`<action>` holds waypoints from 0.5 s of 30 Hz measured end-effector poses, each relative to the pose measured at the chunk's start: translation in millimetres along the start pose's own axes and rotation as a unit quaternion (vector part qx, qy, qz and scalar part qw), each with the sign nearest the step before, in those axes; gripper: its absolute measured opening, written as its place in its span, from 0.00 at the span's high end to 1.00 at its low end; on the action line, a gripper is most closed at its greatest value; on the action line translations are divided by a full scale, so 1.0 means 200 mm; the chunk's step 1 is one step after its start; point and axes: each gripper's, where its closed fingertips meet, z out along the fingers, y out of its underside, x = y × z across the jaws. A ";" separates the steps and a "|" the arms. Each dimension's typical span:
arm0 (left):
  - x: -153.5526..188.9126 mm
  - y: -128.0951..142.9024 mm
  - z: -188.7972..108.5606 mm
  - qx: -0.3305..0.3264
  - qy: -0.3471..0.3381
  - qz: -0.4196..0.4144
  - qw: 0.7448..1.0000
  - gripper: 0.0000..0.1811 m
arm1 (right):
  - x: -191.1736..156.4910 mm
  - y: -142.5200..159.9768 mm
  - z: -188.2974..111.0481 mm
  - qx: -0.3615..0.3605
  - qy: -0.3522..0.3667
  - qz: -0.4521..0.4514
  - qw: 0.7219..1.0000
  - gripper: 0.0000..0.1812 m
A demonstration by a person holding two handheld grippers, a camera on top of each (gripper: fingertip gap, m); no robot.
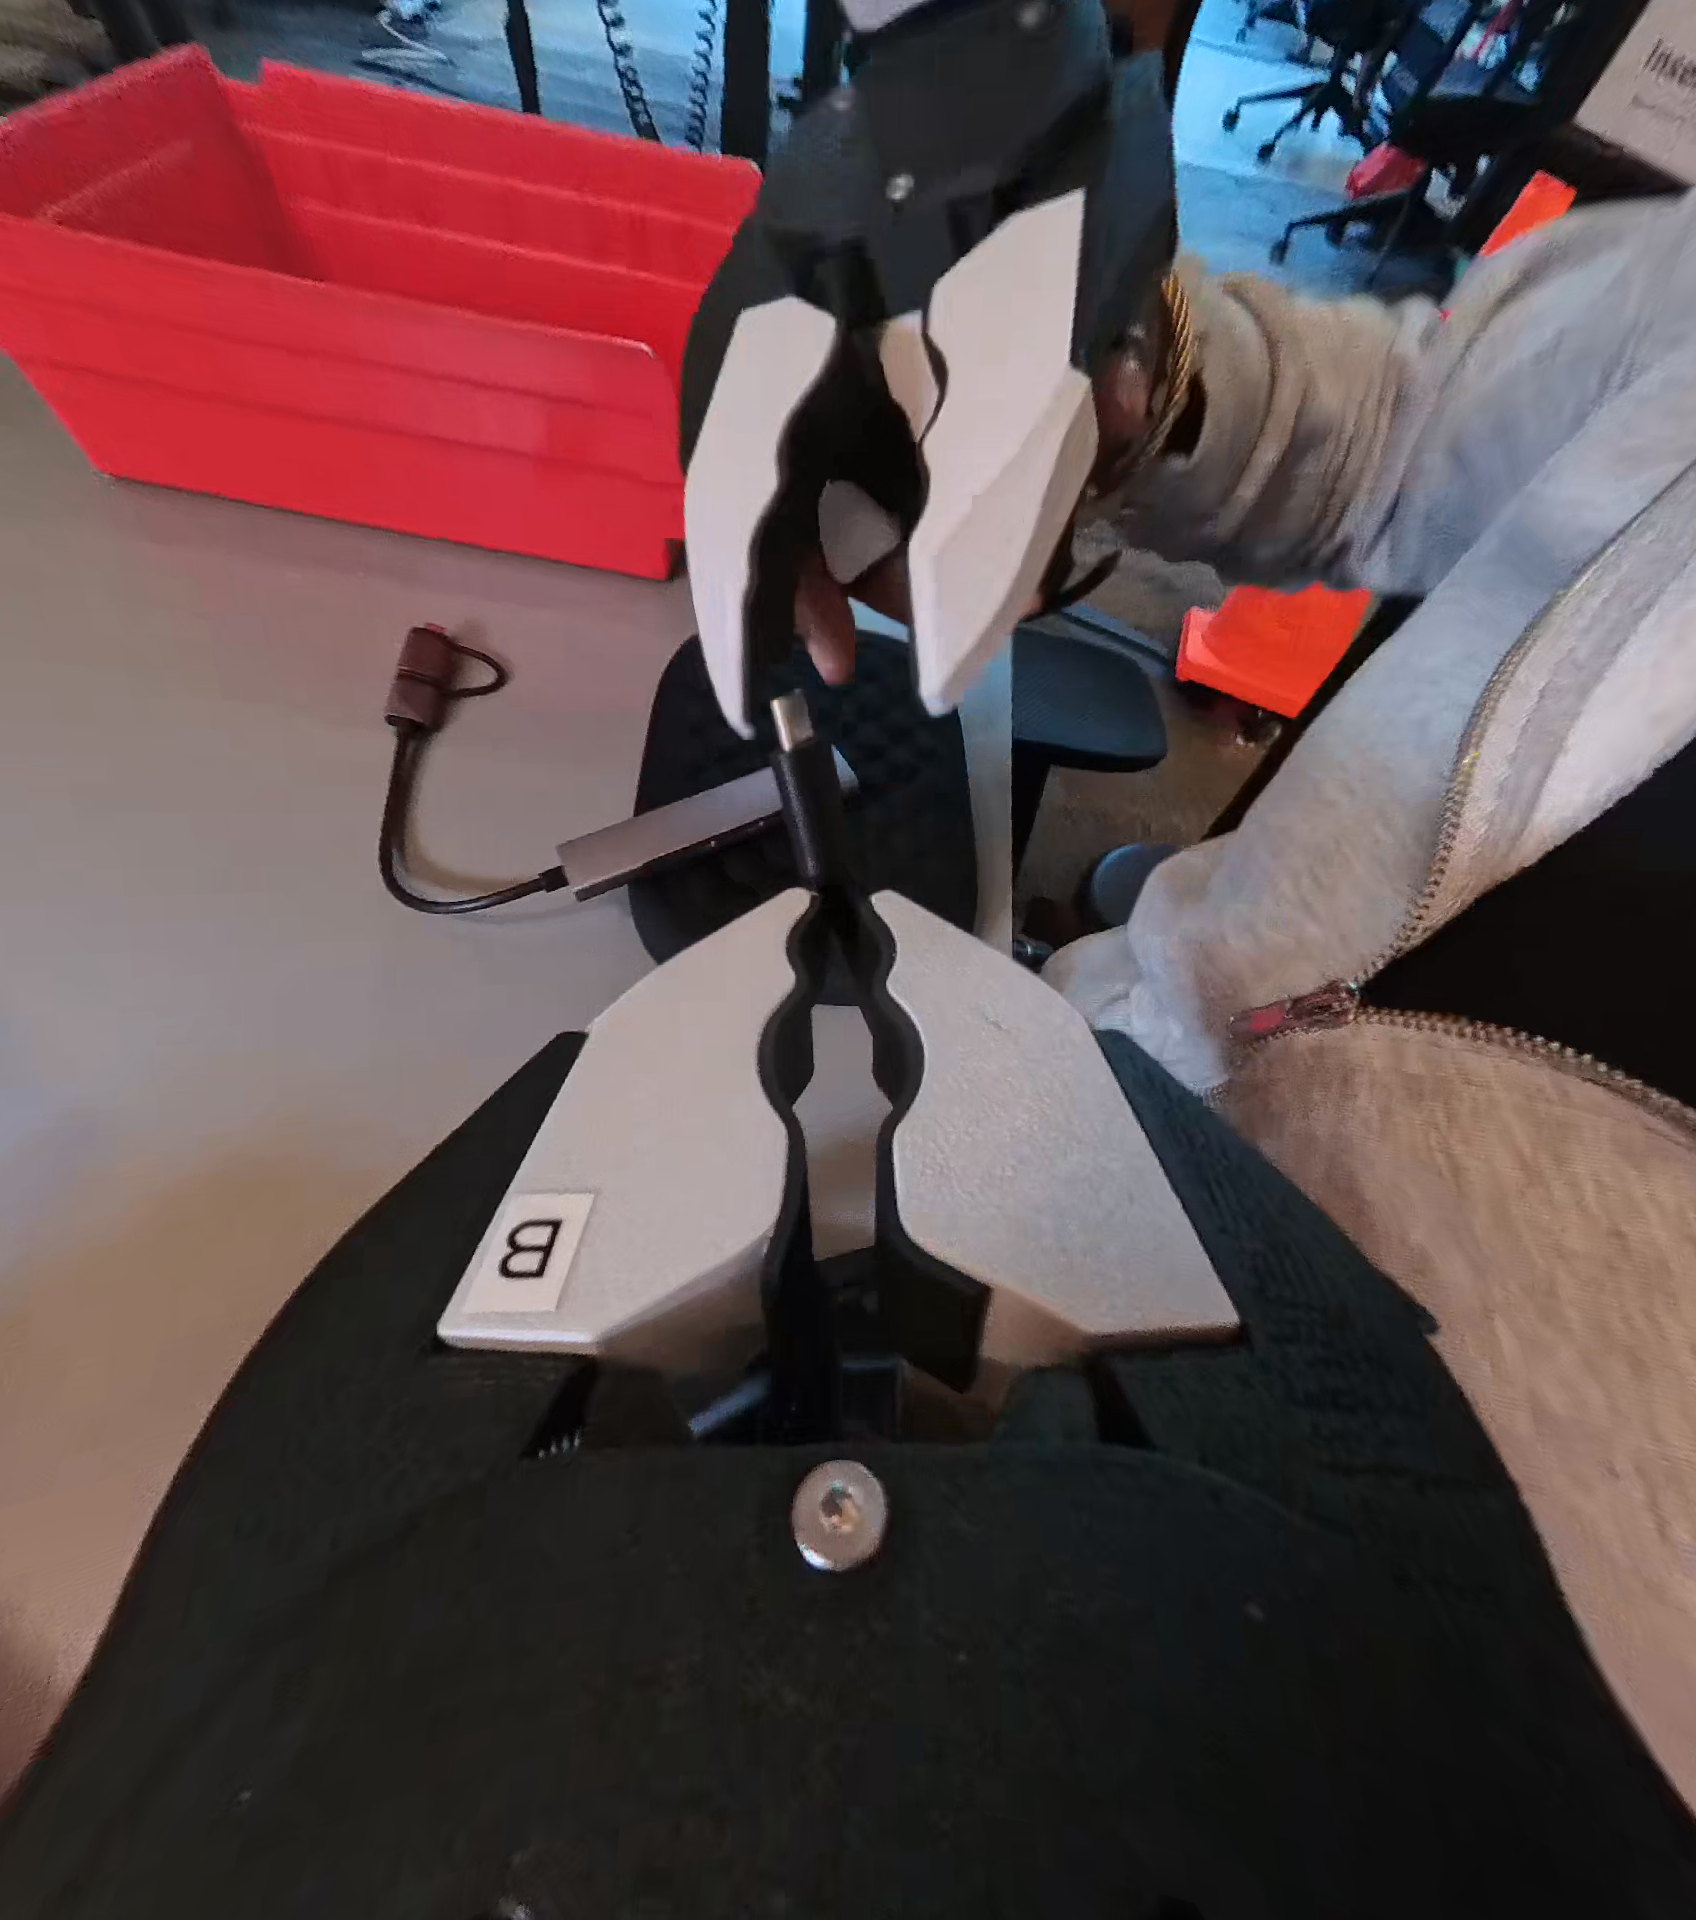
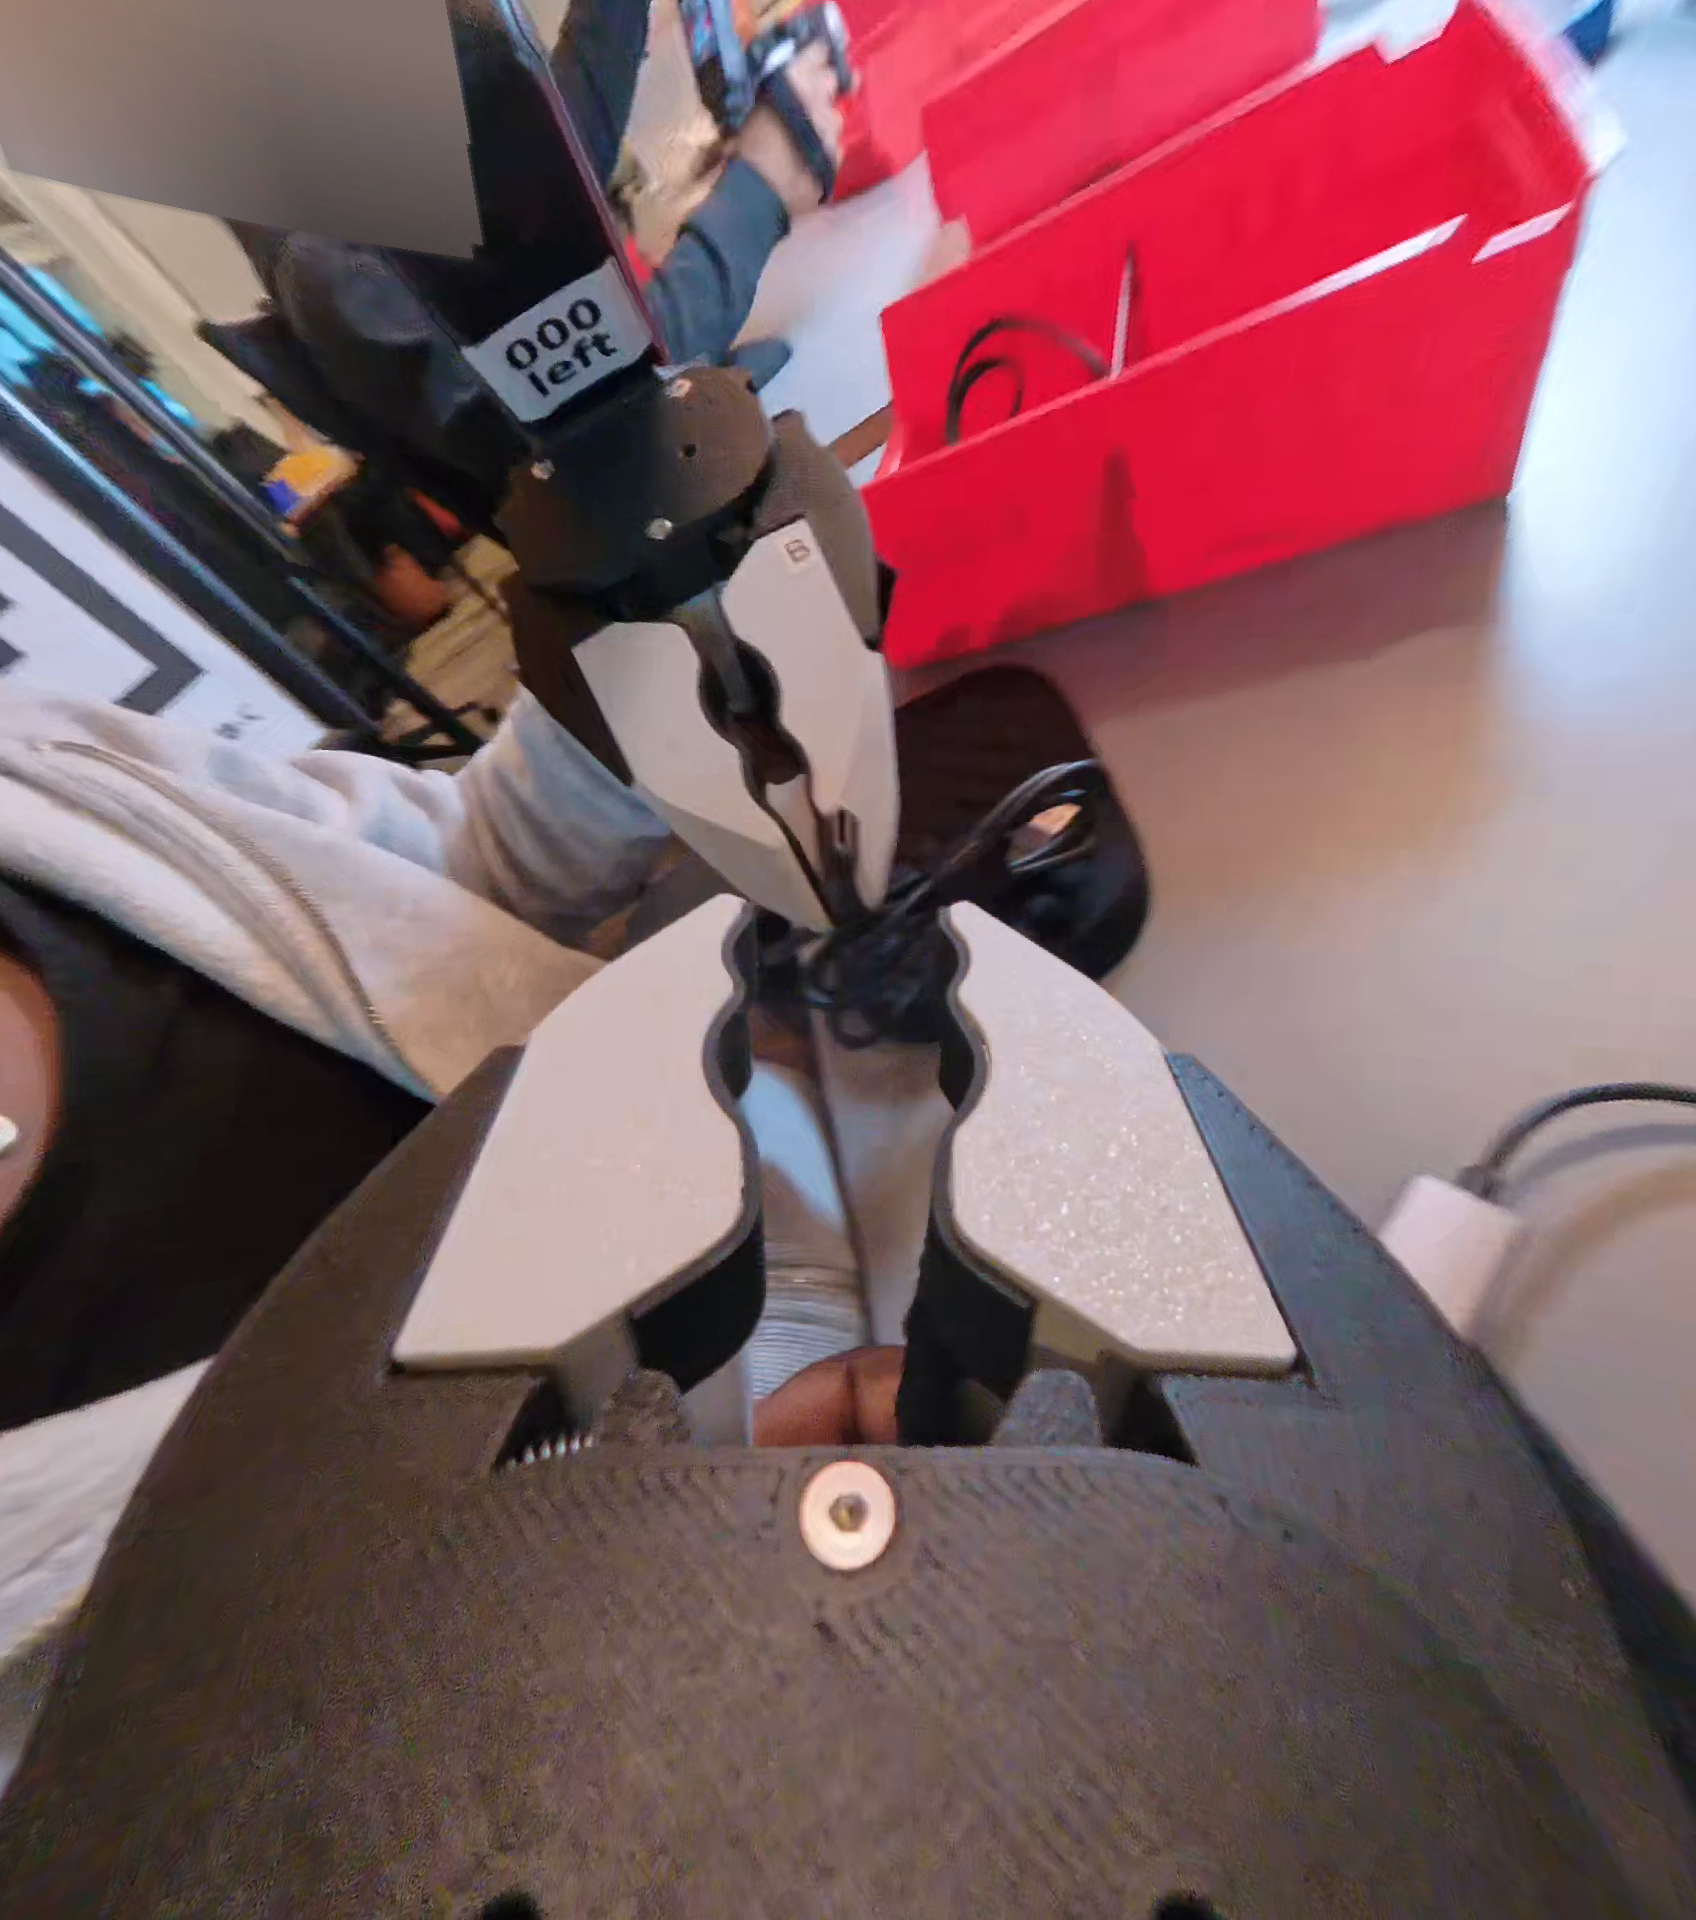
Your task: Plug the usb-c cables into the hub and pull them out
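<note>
- At about ten o'clock in the left wrist view, a red bin (image 1: 335, 312) stands on the pale counter (image 1: 96, 935), well apart from the work.
- Below it, near nine o'clock, the hub's short lead ends in a dark plug with an adapter (image 1: 420, 675) lying flat on the counter.
- The lead curves to the grey hub (image 1: 678, 831), which lies flat just left of centre, at the counter's near edge, with a black chair seat showing beyond it.
- At centre, the left gripper (image 1: 839, 914) is pinched nearly closed on a black usb-c cable (image 1: 802, 800). The plug sticks out past the fingertips with its metal tip bare, held in the air above the hub and not inserted.
- At twelve o'clock, the right gripper (image 1: 833, 686) points down towards that plug, its jaws apart, with nothing clearly held. The bare tip sits between its fingertips.
- In the right wrist view, the slack of the cable hangs as a loose black bundle (image 2: 885, 956) at centre, at the fingertips.
- To do this step well, I judge the right gripper should steady the plug or pin the hub, since the light hub may slide.
- The plug should be squared to a port on the hub's side before pushing. The ports are not visible here.
- The hanging bundle could tug the plug off line.
</note>
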 end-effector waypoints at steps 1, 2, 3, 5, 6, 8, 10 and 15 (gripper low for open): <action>0.01 0.01 0.02 -0.007 0.005 0.005 1.000 0.97 | -0.02 0.02 0.02 -0.009 -0.019 0.025 0.999 0.82; 0.02 0.03 0.05 -0.014 0.010 0.009 1.000 0.97 | -0.03 0.03 0.03 -0.017 -0.036 0.048 0.998 0.83; 0.03 0.04 0.06 -0.019 0.014 0.011 1.000 0.97 | -0.04 0.04 0.04 -0.024 -0.048 0.066 0.996 0.85; 0.04 0.06 0.09 -0.026 0.024 0.015 0.999 0.97 | -0.01 0.08 0.06 -0.039 -0.040 0.077 0.995 0.89; 0.05 0.07 0.09 -0.026 0.031 0.020 0.999 0.97 | 0.02 0.09 0.06 -0.046 -0.027 0.069 0.996 0.91; 0.05 0.09 0.10 -0.033 0.028 0.024 0.999 0.97 | 0.02 0.12 0.07 -0.055 -0.031 0.063 0.996 0.96; 0.05 0.10 0.10 -0.027 0.029 0.026 0.999 0.97 | 0.02 0.13 0.07 -0.051 -0.035 0.073 0.995 0.96; -0.06 0.02 0.05 0.057 -0.071 0.067 0.994 0.74 | 0.09 0.12 0.06 0.010 -0.050 0.189 0.981 0.96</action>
